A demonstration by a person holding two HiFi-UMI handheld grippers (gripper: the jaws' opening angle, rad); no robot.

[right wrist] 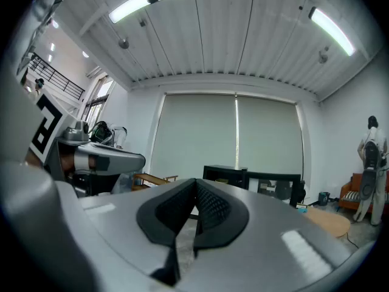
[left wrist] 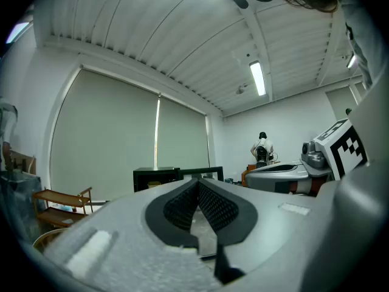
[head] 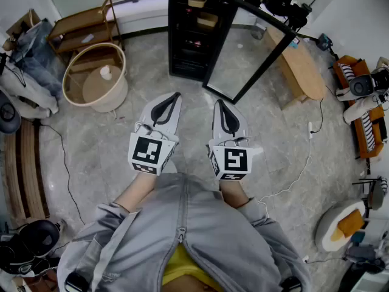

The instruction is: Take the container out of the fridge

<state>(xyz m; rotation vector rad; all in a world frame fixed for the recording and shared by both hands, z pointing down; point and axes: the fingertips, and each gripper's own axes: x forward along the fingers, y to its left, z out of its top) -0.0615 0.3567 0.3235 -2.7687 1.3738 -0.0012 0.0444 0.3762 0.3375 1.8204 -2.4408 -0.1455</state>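
A black fridge [head: 193,35] stands on the floor ahead with its glass door [head: 246,50] swung open to the right. Tan containers [head: 207,19] sit on its upper shelves. My left gripper [head: 175,95] and right gripper [head: 217,103] hang side by side well short of the fridge, pointing toward it. Both are shut with nothing between the pads. In the left gripper view the closed jaws [left wrist: 197,182] aim at the fridge [left wrist: 155,177] far off. The right gripper view shows its closed jaws [right wrist: 196,182] with the fridge [right wrist: 226,175] behind.
A round wooden tub [head: 95,78] and a low wooden rack [head: 82,24] stand at the left. A wooden bench [head: 302,70] is right of the fridge door. A white cable [head: 302,166] runs over the floor at the right. A person [left wrist: 262,150] stands far back.
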